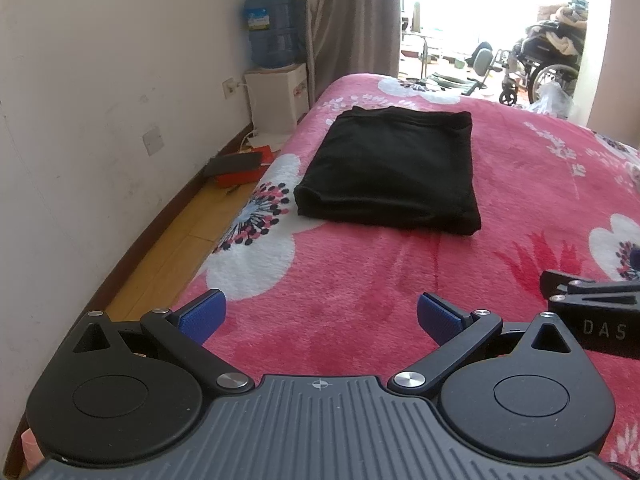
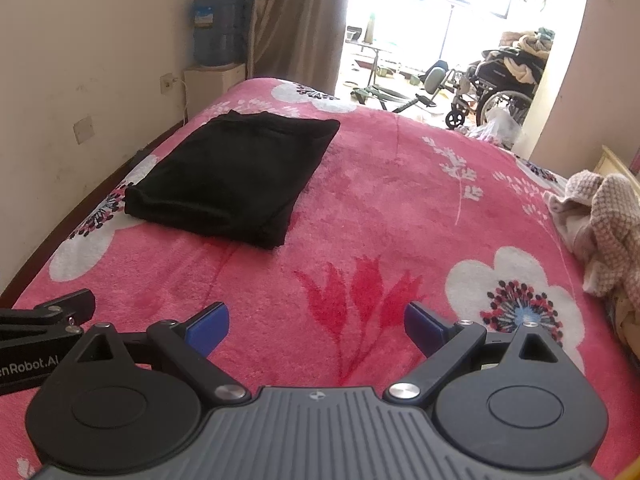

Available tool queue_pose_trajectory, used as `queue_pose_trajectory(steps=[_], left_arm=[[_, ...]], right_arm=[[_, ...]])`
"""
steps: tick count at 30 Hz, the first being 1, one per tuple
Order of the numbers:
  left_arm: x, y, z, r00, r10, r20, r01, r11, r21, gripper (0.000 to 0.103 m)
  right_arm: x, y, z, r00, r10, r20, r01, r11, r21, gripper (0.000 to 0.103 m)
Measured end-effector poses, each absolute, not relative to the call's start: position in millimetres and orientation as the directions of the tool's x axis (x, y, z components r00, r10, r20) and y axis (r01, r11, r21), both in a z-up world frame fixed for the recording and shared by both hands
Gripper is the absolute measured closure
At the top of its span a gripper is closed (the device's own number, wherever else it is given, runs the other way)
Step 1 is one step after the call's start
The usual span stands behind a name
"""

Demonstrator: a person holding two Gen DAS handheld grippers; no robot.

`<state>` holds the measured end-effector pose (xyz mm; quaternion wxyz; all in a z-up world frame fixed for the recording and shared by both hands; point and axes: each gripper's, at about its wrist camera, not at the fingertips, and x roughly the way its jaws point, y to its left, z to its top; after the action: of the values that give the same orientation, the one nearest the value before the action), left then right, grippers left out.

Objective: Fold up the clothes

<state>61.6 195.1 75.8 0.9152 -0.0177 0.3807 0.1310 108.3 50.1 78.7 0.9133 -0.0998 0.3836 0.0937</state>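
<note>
A black garment point(image 1: 390, 170) lies folded into a neat rectangle on the pink flowered blanket point(image 1: 360, 280), toward the bed's left side; in the right wrist view the black garment point(image 2: 232, 176) is at the upper left. My left gripper point(image 1: 320, 318) is open over bare blanket, well short of the garment, nothing between its blue pads. My right gripper point(image 2: 316, 324) is also open and empty, over a red flower print. Each gripper's black body shows at the edge of the other's view. A crumpled beige checked cloth point(image 2: 600, 224) lies at the bed's right edge.
A white wall and a strip of wooden floor point(image 1: 180, 248) run along the bed's left side, with a red box point(image 1: 240, 168) and a water dispenger point(image 1: 276, 60) by the curtain. Beyond the bed's far end stands a wheelchair point(image 2: 504, 84) in a bright doorway.
</note>
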Motion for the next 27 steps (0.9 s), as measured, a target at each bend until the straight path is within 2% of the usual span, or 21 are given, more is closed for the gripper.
queue_pose_trajectory(steps=[27], left_arm=[[60,206,83,0.683,0.251,-0.687,-0.276,0.958,0.076,0.000]], right_arm=[[102,55,79,0.682,0.089,-0.726,-0.213,0.974,-0.081,0.006]])
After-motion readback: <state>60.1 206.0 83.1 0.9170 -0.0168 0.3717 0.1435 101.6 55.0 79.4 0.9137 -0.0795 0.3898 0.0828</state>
